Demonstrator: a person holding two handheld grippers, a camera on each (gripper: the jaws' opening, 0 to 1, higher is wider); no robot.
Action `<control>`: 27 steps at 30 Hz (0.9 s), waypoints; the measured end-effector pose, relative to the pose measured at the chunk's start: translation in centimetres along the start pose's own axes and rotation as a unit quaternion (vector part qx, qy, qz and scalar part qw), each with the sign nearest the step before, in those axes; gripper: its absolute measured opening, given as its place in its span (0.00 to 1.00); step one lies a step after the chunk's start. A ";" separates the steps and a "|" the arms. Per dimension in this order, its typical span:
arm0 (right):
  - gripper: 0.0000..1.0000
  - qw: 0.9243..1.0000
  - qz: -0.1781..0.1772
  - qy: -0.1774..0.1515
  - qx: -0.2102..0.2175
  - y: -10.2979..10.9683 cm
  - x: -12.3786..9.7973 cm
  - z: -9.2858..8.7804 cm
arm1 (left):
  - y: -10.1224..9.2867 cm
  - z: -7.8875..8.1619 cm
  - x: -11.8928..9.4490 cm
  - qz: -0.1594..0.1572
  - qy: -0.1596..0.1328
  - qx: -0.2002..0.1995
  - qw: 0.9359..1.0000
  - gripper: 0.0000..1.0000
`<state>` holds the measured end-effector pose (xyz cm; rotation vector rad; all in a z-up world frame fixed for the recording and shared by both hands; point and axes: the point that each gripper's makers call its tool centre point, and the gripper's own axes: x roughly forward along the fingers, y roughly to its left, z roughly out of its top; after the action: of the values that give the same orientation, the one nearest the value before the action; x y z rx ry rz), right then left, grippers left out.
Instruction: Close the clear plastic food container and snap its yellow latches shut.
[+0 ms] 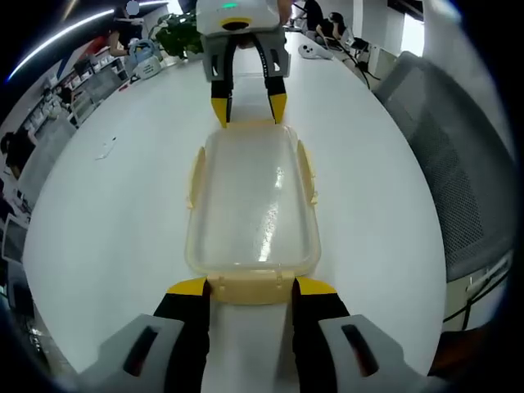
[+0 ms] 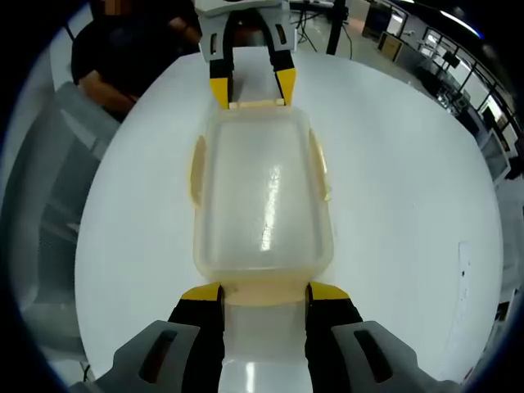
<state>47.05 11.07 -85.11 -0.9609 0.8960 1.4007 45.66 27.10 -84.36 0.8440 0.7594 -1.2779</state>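
Note:
The clear plastic container (image 1: 250,201) lies lengthwise on the white table (image 1: 115,221), its lid resting on top. Yellow latches (image 1: 196,176) run along both long sides and flare out a little. My left gripper (image 1: 251,286) stands open, its jaws either side of the near end latch (image 1: 250,291). At the far end my right gripper (image 1: 249,110) is open around the other end latch. In the right gripper view the container (image 2: 262,196) has my right gripper (image 2: 264,292) at its near end latch (image 2: 264,293) and the left gripper (image 2: 252,88) at its far end.
A grey mesh chair (image 1: 458,164) stands past the table's edge, also seen as the chair (image 2: 49,188) in the right gripper view. A person in dark clothes (image 2: 131,57) sits beyond the table. A plant (image 1: 176,33) and small items stand at the far end.

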 end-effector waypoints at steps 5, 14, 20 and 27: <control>0.37 1.000 -0.005 -0.003 0.000 0.0 -0.6 0.3 | 0.0 0.4 -0.6 0.002 0.004 0.004 1.000 0.39; 0.37 1.000 -0.013 -0.008 0.001 0.2 -2.1 0.6 | 0.1 1.3 -1.7 0.008 0.003 0.011 1.000 0.39; 0.37 1.000 -0.020 -0.011 0.000 0.4 -3.6 0.7 | 0.0 2.3 -2.5 0.013 0.004 0.016 1.000 0.39; 0.37 0.999 -0.031 -0.014 0.000 0.7 -5.2 0.9 | 0.0 3.4 -3.5 0.021 0.001 0.025 0.999 0.39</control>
<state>46.37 9.88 -79.96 -0.9590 0.8384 1.3592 45.27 25.85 -79.65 0.8976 0.7099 -1.2642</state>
